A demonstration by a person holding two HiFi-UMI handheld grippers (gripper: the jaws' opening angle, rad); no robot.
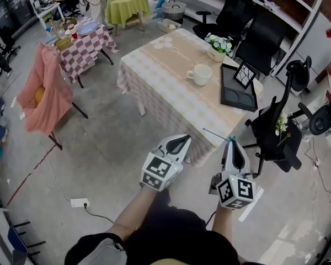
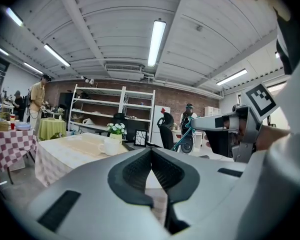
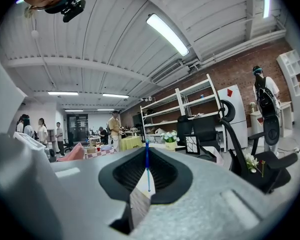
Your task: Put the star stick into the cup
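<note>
Head view: the person stands on the floor, well apart from a table point(image 1: 171, 87) covered in a pale checked cloth, with both grippers held out in front of the body. The left gripper point(image 1: 180, 139) has its jaws pressed together with nothing between them, as the left gripper view confirms. The right gripper point(image 1: 231, 143) has its jaws clamped on the star stick point(image 1: 215, 133), a thin blue rod that juts from the jaw tips up and to the left, toward the table's near edge; the right gripper view shows it pinched upright at the seam of the jaws. Its star end cannot be made out. The white cup point(image 1: 199, 74) stands upright on the table, between a pot of white flowers point(image 1: 218, 46) and a black tray point(image 1: 238, 90).
</note>
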